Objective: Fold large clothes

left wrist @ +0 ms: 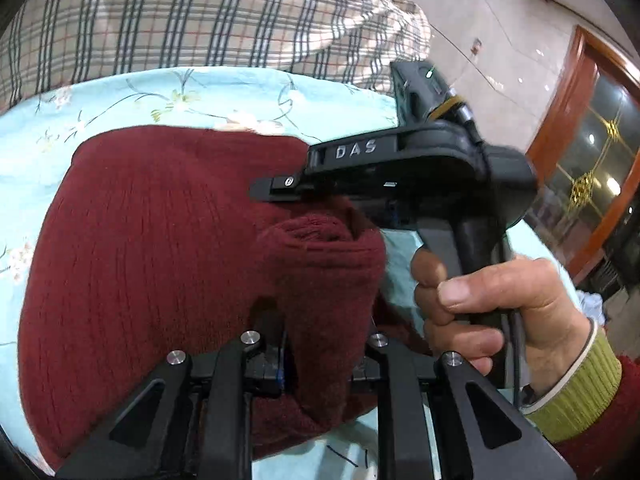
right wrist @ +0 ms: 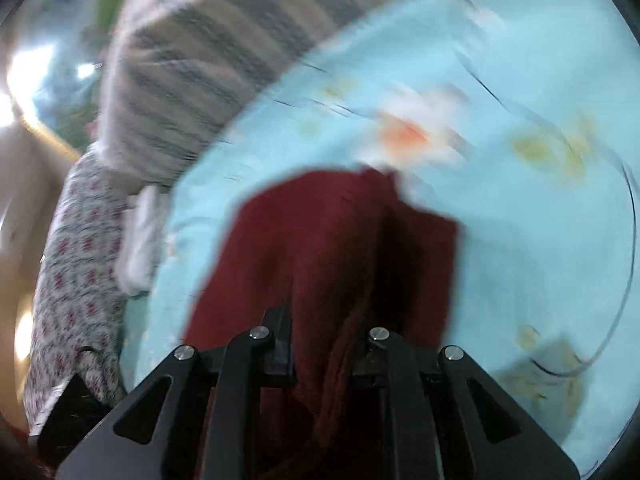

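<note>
A dark red knit sweater (left wrist: pixel 152 248) lies on the light blue floral bedsheet (left wrist: pixel 224 92). My left gripper (left wrist: pixel 320 344) is shut on a thick fold of the sweater, which bulges up between its fingers. My right gripper (left wrist: pixel 304 196), held by a hand (left wrist: pixel 500 304), reaches in from the right and its tip meets the same raised fold. In the blurred right wrist view, my right gripper (right wrist: pixel 328 344) is shut on the sweater (right wrist: pixel 320 248), which hangs bunched between its fingers over the bedsheet (right wrist: pixel 520 220).
A plaid blanket (left wrist: pixel 200 20) is bunched at the far side of the bed. It also shows in the right wrist view (right wrist: pixel 192 80), beside a patterned cloth (right wrist: pixel 76 272). A wooden-framed glass door (left wrist: pixel 592 152) stands to the right.
</note>
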Demonstrator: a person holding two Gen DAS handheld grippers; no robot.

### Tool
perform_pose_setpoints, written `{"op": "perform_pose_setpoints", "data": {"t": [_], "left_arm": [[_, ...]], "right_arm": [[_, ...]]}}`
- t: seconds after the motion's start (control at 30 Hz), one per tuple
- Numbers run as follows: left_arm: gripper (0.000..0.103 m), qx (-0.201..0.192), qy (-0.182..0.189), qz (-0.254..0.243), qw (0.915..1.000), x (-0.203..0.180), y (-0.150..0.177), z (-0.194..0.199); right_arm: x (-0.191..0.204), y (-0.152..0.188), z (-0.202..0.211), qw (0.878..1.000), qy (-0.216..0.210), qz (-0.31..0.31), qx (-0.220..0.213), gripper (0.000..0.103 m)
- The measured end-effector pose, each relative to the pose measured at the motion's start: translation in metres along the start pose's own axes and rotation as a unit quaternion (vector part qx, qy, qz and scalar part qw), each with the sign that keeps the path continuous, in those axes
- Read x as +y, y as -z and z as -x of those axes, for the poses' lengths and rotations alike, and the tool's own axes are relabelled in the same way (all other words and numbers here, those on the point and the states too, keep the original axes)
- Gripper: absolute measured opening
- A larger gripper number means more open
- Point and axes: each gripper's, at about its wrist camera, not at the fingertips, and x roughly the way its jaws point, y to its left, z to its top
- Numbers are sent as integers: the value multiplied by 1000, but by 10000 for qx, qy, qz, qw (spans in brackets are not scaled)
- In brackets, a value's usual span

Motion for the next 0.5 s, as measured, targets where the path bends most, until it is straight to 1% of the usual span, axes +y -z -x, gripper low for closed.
{"op": "perform_pose_setpoints", "data": {"t": [0.1, 0.13, 0.17, 0.2, 0.27, 0.3, 0.33, 0.37, 0.4, 0.43, 0.47, 0.5], "left_arm": [[20, 43, -28, -77, 10000, -1, -2, -1], [21, 64, -13, -88, 9999, -1, -3, -1], [25, 89, 1, -89, 9999, 0, -3, 2], [26, 148, 94, -53, 9998, 2, -3, 6], [36, 203, 277, 22, 9994, 6, -6, 15], [38, 242, 407, 68, 9989, 9, -4, 25], [44, 252, 473, 89, 9985, 10, -3, 31], [53, 267, 557, 125, 9980, 11, 1, 41], [57, 291, 602, 175, 9976, 12, 5, 52], [63, 277, 641, 232, 9973, 16, 7, 64], [68, 178, 586, 384, 9974, 21, 10, 77], [70, 133, 556, 464, 9973, 27, 11, 89]], "right_arm": [[-12, 5, 0, 9995, -227, -184, -148, 18], [-13, 4, 1, 9994, -219, -203, -169, 18], [-10, 3, 0, 9995, -166, -193, -168, 19], [-6, 3, 1, 9997, -93, -149, -178, 21], [3, 6, 2, 9997, 87, -19, -213, 24], [9, 8, 4, 9995, 218, 64, -220, 28], [14, 9, 5, 9992, 327, 102, -226, 35], [15, 13, 10, 9985, 471, 137, -242, 37], [16, 17, 14, 9979, 570, 156, -254, 40], [18, 22, 17, 9975, 640, 166, -261, 43], [20, 28, 22, 9968, 720, 220, -273, 44], [20, 32, 25, 9962, 793, 248, -277, 46]]}}
